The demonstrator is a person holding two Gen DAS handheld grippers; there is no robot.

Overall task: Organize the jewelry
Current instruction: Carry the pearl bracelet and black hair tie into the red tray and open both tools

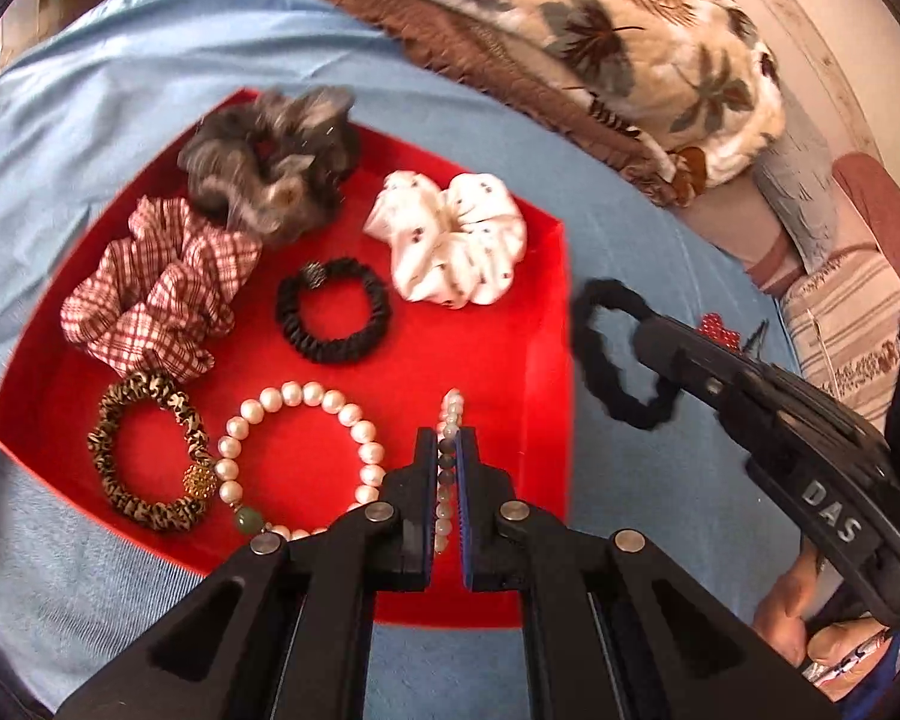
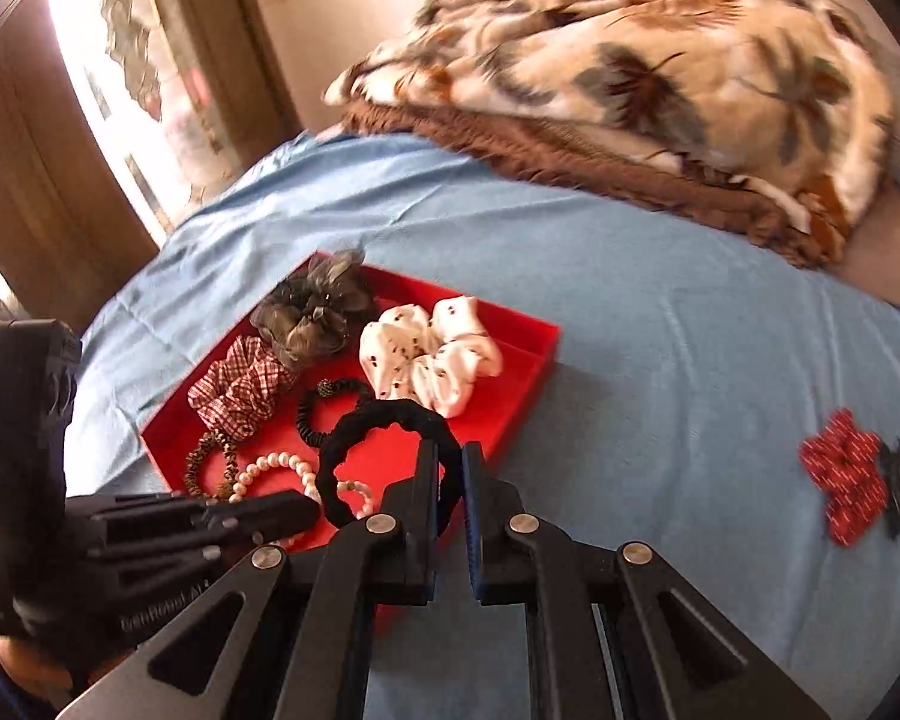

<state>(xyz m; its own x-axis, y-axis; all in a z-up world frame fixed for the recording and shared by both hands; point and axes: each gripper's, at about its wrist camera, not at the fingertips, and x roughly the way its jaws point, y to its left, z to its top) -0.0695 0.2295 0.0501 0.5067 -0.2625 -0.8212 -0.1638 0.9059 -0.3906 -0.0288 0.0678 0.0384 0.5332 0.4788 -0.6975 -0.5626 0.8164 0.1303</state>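
Red tray [image 1: 498, 570] at centre frame on a blue bedsheet [image 1: 90, 120]. Left claw [image 1: 448, 441] pinched on a pearl bracelet [image 1: 452, 414] over the tray's lower right. Right claw [image 2: 450, 456] clamped on a black hair tie [image 2: 384, 420], at the tray's right edge.

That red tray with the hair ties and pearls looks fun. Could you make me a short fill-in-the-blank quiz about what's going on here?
1. The left gripper is shut on a strand of ____ beads.
2. The right gripper holds a plain hair tie whose colour is ____.
3. The red tray rests on a cloth coloured ____.
4. The flower-shaped piece lying outside the tray is ____ with white flecks.

Missing words: pearl; black; blue; red
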